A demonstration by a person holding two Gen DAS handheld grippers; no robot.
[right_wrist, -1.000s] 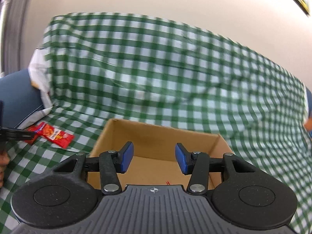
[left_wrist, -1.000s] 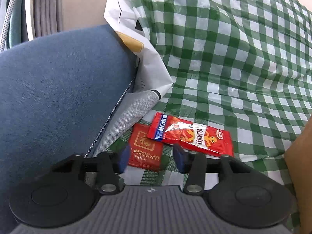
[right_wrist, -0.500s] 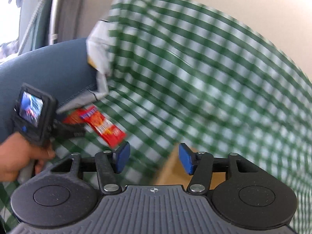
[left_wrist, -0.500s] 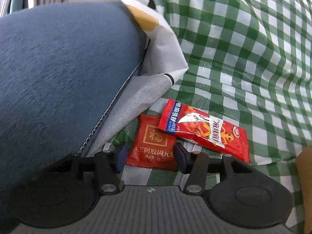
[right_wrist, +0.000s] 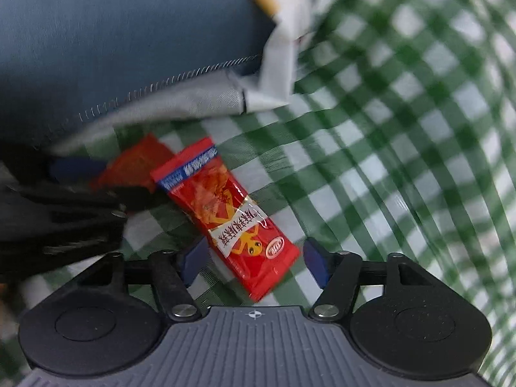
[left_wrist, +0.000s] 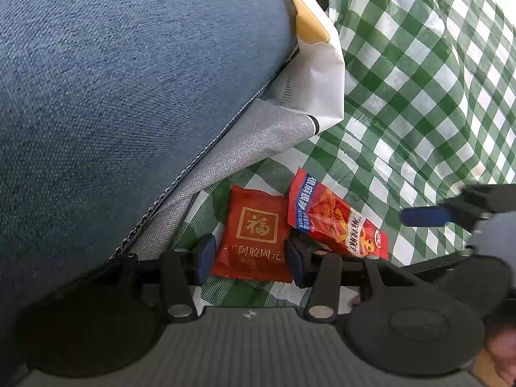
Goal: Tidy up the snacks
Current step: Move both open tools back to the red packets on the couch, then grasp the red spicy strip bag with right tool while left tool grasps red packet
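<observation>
Two red snack packets lie side by side on the checked cloth (left_wrist: 419,103) beside a blue cushion (left_wrist: 129,96). The square packet (left_wrist: 254,235) sits between the left gripper (left_wrist: 248,258) fingers, closing, not yet pressing. The long packet (right_wrist: 225,213) lies between the right gripper (right_wrist: 254,259) fingers, opening wide. Both appear light, crinkly and slippery; grip across the flat body.

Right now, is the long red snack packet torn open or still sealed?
It looks sealed. The long red snack packet lies flat on the green checked cloth, both ends closed and no tear or spilled food showing.

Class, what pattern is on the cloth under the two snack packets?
A green-and-white check on the cloth, clearest in the left wrist view.
</observation>
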